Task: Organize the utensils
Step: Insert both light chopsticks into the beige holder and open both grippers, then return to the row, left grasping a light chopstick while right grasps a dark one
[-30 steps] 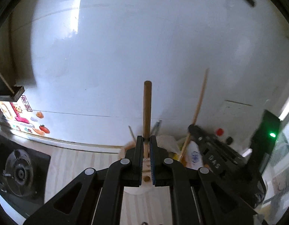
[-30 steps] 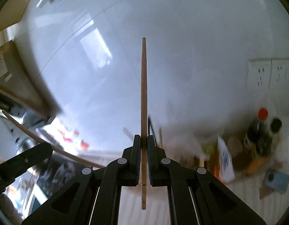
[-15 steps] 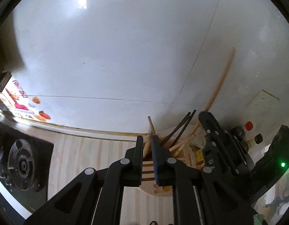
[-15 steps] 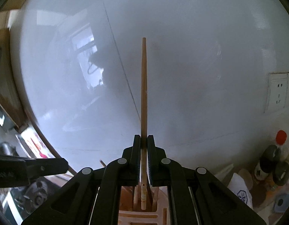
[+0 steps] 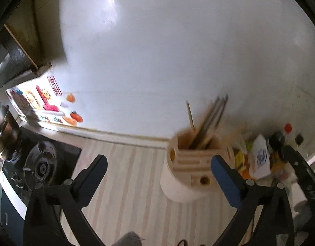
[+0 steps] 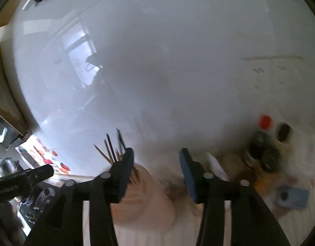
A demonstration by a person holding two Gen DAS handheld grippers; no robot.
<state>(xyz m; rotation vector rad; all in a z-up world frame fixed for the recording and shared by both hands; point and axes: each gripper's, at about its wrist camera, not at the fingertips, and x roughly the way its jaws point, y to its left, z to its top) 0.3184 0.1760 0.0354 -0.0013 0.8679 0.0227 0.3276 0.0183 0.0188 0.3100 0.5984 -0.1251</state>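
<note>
A cream utensil holder (image 5: 190,170) stands on the striped counter, with several dark and wooden chopsticks (image 5: 208,121) leaning out of it. My left gripper (image 5: 157,164) hovers just left of it, jaws opening wide with nothing between them. Its right finger (image 5: 222,174) overlaps the holder's side. In the right wrist view my right gripper (image 6: 156,160) hangs over the blurred holder (image 6: 141,196). Its jaws are opening and hold nothing. Chopsticks (image 6: 112,149) stick up beside its left finger (image 6: 124,168). The left gripper's finger (image 6: 24,178) shows at the left edge.
A gas stove (image 5: 42,166) and a metal kettle (image 5: 1,131) sit at the left. Sauce bottles (image 5: 276,139) and packets crowd the counter right of the holder, with a blue object (image 6: 292,198) nearby. A glossy white wall (image 5: 157,61) rises close behind.
Both grippers dropped toward the holder and opened. The wooden stick that each one pinched is gone from between its jaws.
</note>
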